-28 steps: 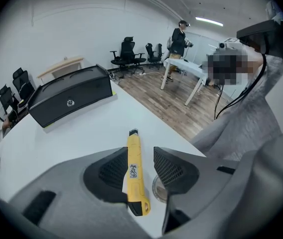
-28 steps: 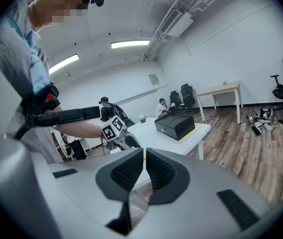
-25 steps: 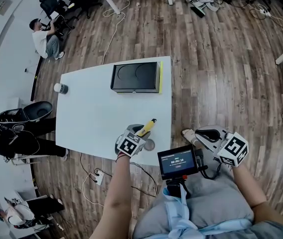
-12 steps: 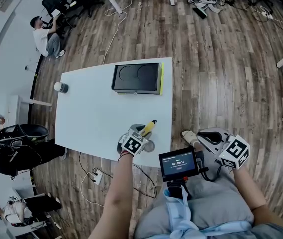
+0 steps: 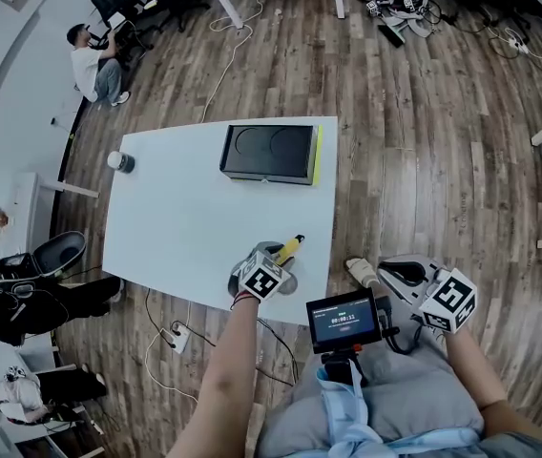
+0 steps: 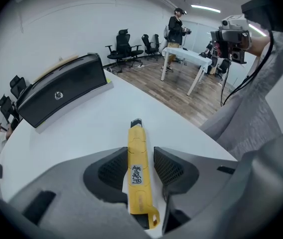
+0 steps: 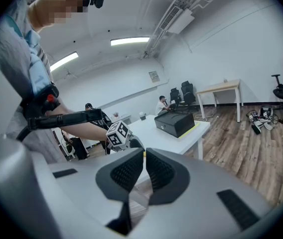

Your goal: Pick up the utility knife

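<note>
Head view: a person is holding a gripper in each hand at the near edge of a white table (image 5: 171, 222).
Utility knife: the yellow utility knife (image 6: 137, 169) is lying near the table's near right corner, its dark tip pointing away from the person toward the black case (image 5: 269, 153).
Left gripper: the left gripper (image 6: 140, 157) is reaching over the knife with its jaws standing on either side of the handle. One pad is touching the handle and a thin strip of table is showing at the other, so the jaws are not yet clenched.
Right gripper: the right gripper (image 7: 144, 156) is hanging off the table beside the person's lap, its jaws pressed almost together with nothing between them.
Knife label: a small pale sticker on the handle is carrying dark handwritten marks that are not legible.
Case emblem: a small round silver badge (image 6: 58, 95) is showing on the case's side, too small to read.
Screen: a small screen (image 5: 343, 320) at the person's chest is showing a row of digits, too small to read surely.
Marker cube: the left gripper's cube (image 5: 262, 279) is showing black-and-white square patterns.
</note>
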Action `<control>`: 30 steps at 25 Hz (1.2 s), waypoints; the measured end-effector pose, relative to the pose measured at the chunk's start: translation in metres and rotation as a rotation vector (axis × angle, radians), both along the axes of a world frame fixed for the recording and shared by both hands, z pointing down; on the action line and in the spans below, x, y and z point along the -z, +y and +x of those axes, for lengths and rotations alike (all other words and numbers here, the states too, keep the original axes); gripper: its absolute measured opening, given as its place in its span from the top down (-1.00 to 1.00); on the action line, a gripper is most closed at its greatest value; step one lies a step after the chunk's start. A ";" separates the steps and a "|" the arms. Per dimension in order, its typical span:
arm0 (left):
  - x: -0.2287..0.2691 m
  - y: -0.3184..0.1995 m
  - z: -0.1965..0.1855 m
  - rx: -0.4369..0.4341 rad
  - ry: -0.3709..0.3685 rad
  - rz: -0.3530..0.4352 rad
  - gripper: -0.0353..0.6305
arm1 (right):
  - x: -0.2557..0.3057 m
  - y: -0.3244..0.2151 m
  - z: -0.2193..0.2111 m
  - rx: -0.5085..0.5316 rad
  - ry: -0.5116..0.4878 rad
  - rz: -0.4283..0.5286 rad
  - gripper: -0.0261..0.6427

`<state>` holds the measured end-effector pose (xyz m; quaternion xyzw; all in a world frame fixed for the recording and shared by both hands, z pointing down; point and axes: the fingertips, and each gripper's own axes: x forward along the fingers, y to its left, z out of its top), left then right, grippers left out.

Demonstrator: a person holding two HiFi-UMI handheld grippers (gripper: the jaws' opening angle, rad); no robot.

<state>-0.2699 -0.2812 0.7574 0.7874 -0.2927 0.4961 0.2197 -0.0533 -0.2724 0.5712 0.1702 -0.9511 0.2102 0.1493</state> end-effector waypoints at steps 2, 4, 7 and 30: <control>-0.002 0.000 -0.002 0.012 0.005 0.006 0.44 | -0.002 0.001 0.000 0.003 0.003 0.000 0.83; -0.004 0.000 -0.002 0.028 0.017 0.006 0.44 | -0.004 0.003 0.001 0.004 0.008 -0.001 0.83; -0.005 0.000 -0.002 0.042 0.038 0.008 0.44 | -0.005 0.004 0.003 0.005 0.011 -0.001 0.83; -0.003 -0.003 -0.005 0.119 0.027 -0.005 0.52 | -0.009 0.008 0.010 0.016 0.023 -0.005 0.83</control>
